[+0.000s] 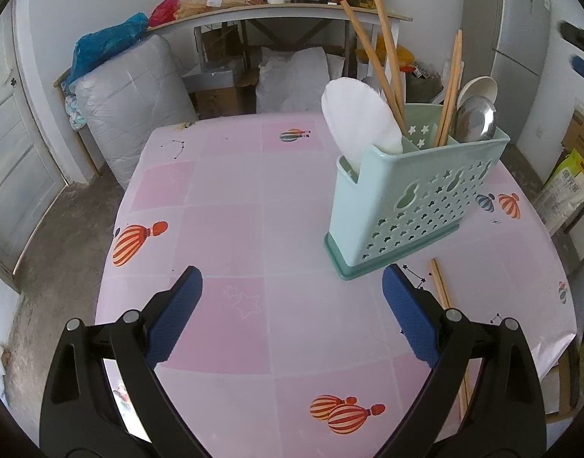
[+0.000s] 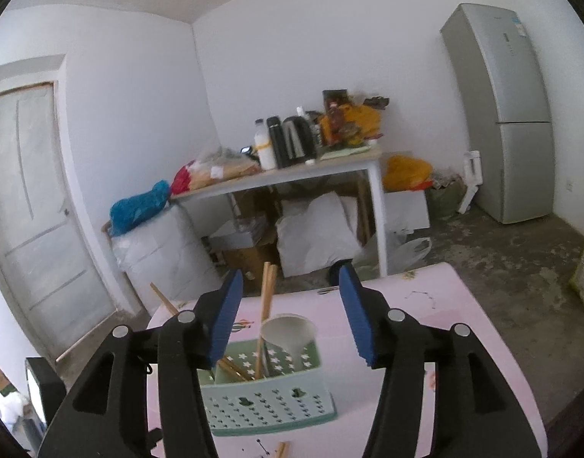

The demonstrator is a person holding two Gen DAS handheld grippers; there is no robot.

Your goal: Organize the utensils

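A mint-green utensil holder (image 1: 418, 198) stands on the pink tablecloth (image 1: 230, 198). It holds a white rice paddle (image 1: 358, 118), wooden chopsticks (image 1: 387, 49), a steel spoon (image 1: 477, 118) and a white spoon (image 1: 479, 87). A loose pair of chopsticks (image 1: 440, 286) lies on the cloth just in front of the holder. My left gripper (image 1: 292, 276) hovers open over the cloth, left of and nearer than the holder, with nothing between its fingers. My right gripper (image 2: 290, 271) is open above the holder (image 2: 269, 404). The white spoon (image 2: 290, 332) and chopsticks (image 2: 267, 294) stand below it, and the pads touch neither.
Behind the table is a side table (image 2: 330, 164) with a kettle (image 2: 299, 141), bottles and bags. White sacks and boxes sit under it. A fridge (image 2: 509, 114) stands at the right wall and a door (image 2: 32, 210) at the left. The table's edge (image 1: 112, 236) drops to a bare floor.
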